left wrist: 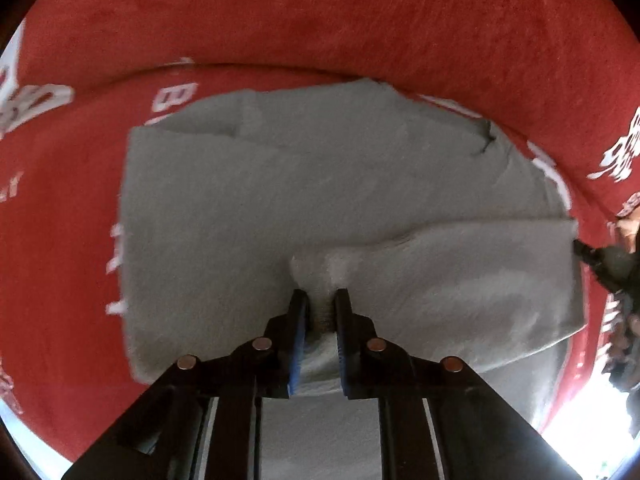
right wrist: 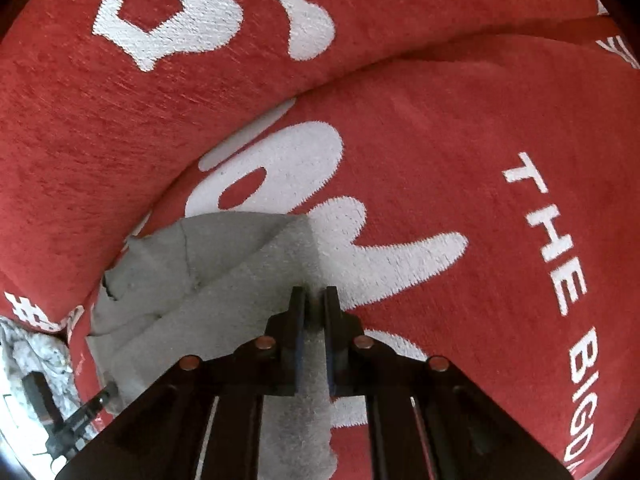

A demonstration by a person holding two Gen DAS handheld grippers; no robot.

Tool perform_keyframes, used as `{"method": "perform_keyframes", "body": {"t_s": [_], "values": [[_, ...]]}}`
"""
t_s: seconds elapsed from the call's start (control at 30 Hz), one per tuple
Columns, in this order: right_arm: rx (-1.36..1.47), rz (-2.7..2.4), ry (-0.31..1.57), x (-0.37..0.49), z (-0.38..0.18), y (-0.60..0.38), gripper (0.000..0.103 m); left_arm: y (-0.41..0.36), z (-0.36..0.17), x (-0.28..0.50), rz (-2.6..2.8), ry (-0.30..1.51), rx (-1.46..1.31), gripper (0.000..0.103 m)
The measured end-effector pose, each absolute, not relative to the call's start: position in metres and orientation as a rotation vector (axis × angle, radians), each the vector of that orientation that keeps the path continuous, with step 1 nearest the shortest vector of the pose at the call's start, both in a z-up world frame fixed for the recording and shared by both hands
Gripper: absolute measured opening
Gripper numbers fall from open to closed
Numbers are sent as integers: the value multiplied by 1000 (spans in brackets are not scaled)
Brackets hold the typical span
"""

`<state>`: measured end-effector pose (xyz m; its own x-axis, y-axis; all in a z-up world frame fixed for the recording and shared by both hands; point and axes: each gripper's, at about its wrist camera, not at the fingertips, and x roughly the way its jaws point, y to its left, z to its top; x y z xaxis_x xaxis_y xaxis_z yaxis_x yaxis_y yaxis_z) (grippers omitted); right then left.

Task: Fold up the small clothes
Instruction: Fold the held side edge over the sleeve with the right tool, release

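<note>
A small grey garment (left wrist: 304,184) lies spread on a red cushion with white lettering. My left gripper (left wrist: 320,300) is shut on a bunched fold of the garment's near edge, lifted slightly. My right gripper (right wrist: 314,294) is shut on another edge of the same grey garment (right wrist: 224,264), which trails left and down from it. The right gripper's tip also shows at the right edge of the left wrist view (left wrist: 592,258), at the garment's right corner. The left gripper shows at the lower left of the right wrist view (right wrist: 80,416).
The red sofa seat (right wrist: 460,152) and its backrest (left wrist: 320,16) fill both views, meeting at a crease behind the garment. A pale crumpled cloth (right wrist: 36,352) lies at the left edge of the right wrist view. Bright floor shows at the lower right of the left wrist view (left wrist: 588,432).
</note>
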<state>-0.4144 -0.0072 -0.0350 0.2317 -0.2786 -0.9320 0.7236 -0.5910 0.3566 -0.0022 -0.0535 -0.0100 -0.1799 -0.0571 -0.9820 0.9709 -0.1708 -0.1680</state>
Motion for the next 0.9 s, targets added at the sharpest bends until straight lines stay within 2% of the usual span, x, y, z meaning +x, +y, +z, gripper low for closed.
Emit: {"method": "perform_keyframes", "body": {"t_s": [0.13, 0.27, 0.47, 0.63, 0.73, 0.9], "values": [[1670, -1528, 467, -414, -23, 1, 10, -47, -1, 22, -1406, 1147, 1222, 15], [1686, -1507, 418, -404, -3, 19, 11, -45, 16, 33, -1403, 1135, 1207, 15], [1604, -1424, 511, -362, 21, 40, 10, -35, 32, 13, -1485, 1143, 1187, 15], [1600, -1364, 586, -335, 7, 40, 10, -28, -4, -14, -1455, 1168, 1281, 15], [1645, -1360, 642, -335, -12, 46, 9, -22, 0, -16, -1469, 1121, 1281, 15], [1733, -1356, 531, -350, -8, 63, 11, -16, 10, -16, -1446, 1108, 1324, 15]]}}
